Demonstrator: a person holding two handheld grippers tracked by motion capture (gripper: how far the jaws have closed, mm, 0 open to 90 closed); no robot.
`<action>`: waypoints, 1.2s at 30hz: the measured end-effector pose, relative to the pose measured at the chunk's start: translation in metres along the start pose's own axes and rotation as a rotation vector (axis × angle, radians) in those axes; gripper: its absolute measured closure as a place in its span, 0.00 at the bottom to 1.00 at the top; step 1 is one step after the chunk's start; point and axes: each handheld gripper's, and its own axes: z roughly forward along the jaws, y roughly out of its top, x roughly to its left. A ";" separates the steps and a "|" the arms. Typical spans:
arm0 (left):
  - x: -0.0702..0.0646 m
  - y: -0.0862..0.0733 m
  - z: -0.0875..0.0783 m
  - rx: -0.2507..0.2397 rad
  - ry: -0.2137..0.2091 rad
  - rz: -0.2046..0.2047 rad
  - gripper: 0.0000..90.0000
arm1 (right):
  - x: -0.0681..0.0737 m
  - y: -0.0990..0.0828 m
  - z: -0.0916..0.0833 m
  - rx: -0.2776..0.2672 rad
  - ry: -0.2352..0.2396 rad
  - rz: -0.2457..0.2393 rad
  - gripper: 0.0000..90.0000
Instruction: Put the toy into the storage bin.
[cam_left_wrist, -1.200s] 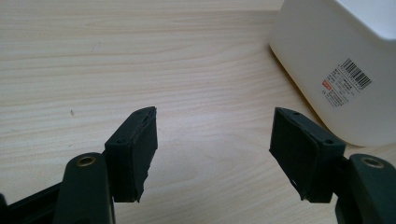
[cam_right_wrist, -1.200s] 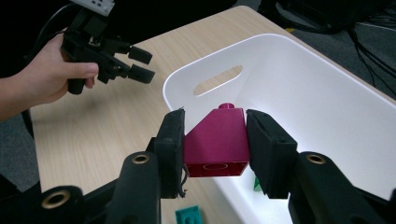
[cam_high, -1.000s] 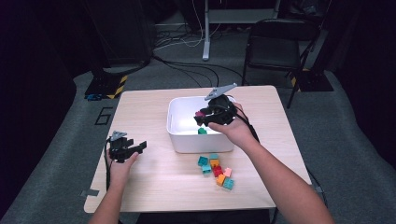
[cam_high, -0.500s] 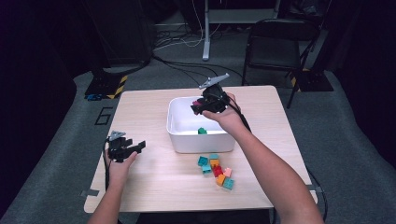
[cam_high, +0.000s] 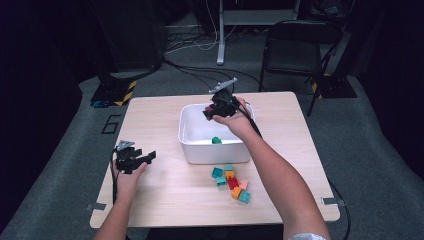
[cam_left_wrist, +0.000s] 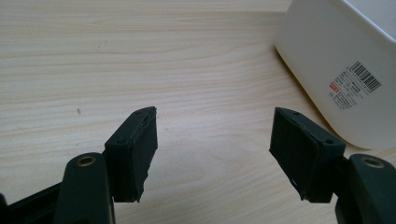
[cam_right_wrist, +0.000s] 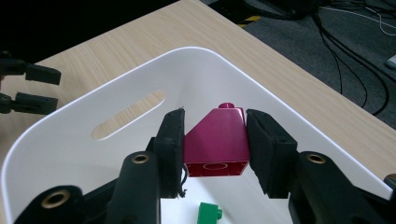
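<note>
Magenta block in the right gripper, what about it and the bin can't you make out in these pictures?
- Magenta block: its side faces, covered by the right gripper pads in the right gripper view; too small in the high view.
- White bin: most of its floor, cut off by the bottom edge and hidden by the jaws.
- Green block: cut off by the bottom edge.
- Bin label: print too small in the left gripper view.

White bin (cam_left_wrist: 336, 56) side: sticker (cam_left_wrist: 356, 86) with barcode, small red mark; print too small to read.
</note>
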 end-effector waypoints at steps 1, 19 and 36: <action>0.000 0.000 0.000 0.001 0.000 -0.001 0.35 | 0.000 -0.001 0.003 -0.002 0.001 -0.008 0.64; 0.001 0.000 0.000 -0.001 0.000 -0.001 0.35 | -0.002 -0.006 0.013 0.056 0.015 0.018 0.59; 0.000 0.000 0.000 0.004 0.005 0.003 0.35 | 0.022 -0.026 -0.052 -0.054 0.034 -0.001 0.57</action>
